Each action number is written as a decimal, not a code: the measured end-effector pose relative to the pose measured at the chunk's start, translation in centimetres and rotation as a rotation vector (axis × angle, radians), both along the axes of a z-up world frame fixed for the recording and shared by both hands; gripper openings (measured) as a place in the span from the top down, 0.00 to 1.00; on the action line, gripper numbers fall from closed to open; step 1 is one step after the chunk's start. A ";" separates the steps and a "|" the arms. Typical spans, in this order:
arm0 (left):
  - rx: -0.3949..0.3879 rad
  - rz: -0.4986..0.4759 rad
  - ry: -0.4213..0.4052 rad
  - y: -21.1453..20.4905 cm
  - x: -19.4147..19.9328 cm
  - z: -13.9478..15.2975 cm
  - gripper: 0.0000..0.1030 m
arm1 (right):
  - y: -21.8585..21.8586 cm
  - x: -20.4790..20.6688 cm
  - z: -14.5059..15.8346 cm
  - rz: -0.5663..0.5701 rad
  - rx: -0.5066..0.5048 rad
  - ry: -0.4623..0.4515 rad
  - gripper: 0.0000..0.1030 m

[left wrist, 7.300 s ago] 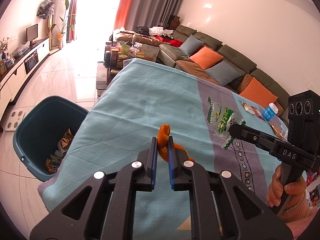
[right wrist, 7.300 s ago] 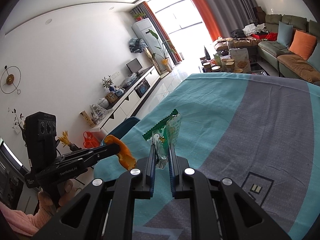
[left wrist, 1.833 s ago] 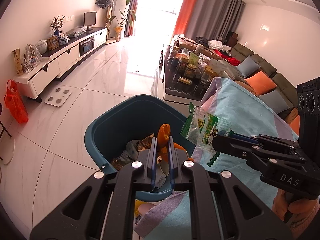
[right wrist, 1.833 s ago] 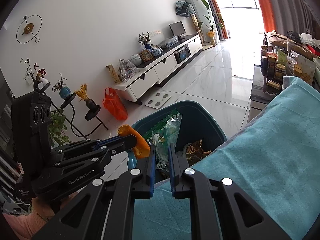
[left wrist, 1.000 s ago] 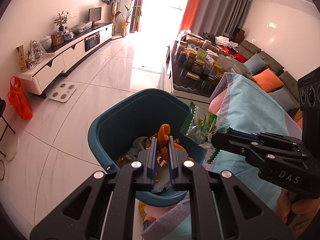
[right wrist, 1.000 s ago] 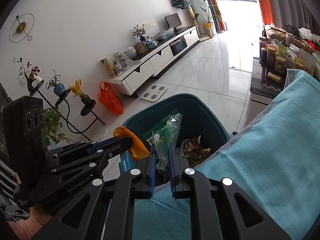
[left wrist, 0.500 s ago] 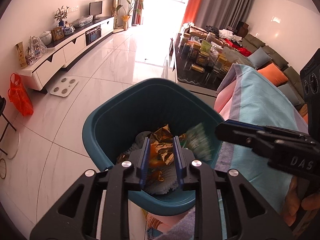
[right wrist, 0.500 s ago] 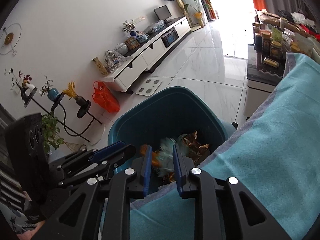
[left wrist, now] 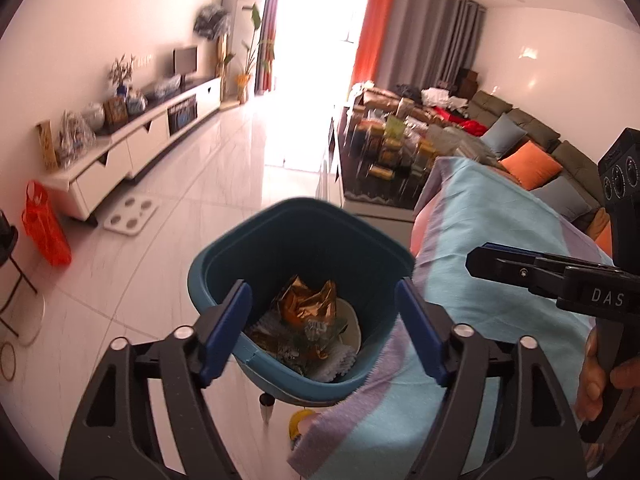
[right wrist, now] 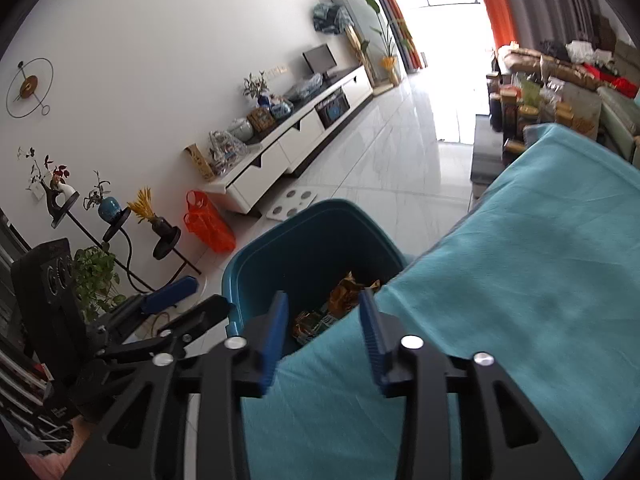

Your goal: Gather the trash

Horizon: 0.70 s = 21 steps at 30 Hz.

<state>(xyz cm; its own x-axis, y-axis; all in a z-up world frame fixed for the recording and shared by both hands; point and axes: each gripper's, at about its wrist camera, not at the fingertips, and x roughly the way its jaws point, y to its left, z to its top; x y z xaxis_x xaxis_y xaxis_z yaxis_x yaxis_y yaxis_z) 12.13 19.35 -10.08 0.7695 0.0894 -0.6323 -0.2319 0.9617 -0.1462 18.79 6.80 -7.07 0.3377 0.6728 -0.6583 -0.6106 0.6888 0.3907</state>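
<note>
Now both grippers hang empty over the bin.

Beside the blue-covered table (left wrist: pixel 500 240), the teal bin (left wrist: pixel 224 264) holds crinkled wrappers (left wrist: pixel 308 304): light, soft, slippery, best pinched at an edge. Left gripper (left wrist: pixel 324 320) and right gripper (right wrist: pixel 324 324) jaws are opening, nothing between them.

Crinkled foil wrappers (left wrist: pixel 308 300), glossy floor (left wrist: pixel 224 184)

Home living room: sofa (left wrist: pixel 532 136), TV console (left wrist: pixel 132 144), curtains (left wrist: pixel 420 28).
</note>
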 end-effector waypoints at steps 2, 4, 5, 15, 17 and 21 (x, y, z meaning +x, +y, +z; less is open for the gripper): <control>0.000 -0.015 -0.044 -0.9 -1.2 0.9 0.08 | -1.3 -0.8 0.6 -0.010 0.013 -0.033 0.43; -0.002 -0.033 -0.073 -1.7 -2.3 1.5 0.07 | -2.8 -2.0 1.2 -0.025 0.016 -0.073 0.35; 0.004 -0.045 -0.084 -2.3 -2.7 1.8 0.06 | -3.5 -2.4 1.6 -0.039 0.017 -0.091 0.32; 0.023 -0.129 -0.203 -10.8 -5.0 3.6 0.06 | -13.5 -8.2 2.7 -0.291 -0.014 -0.277 0.06; 0.042 -0.143 -0.227 -12.6 -5.0 3.9 0.06 | -15.5 -9.1 2.8 -0.360 -0.040 -0.328 0.07; 0.055 -0.181 -0.264 -16.5 -4.8 4.0 0.05 | -19.6 -11.2 2.5 -0.510 -0.085 -0.394 0.07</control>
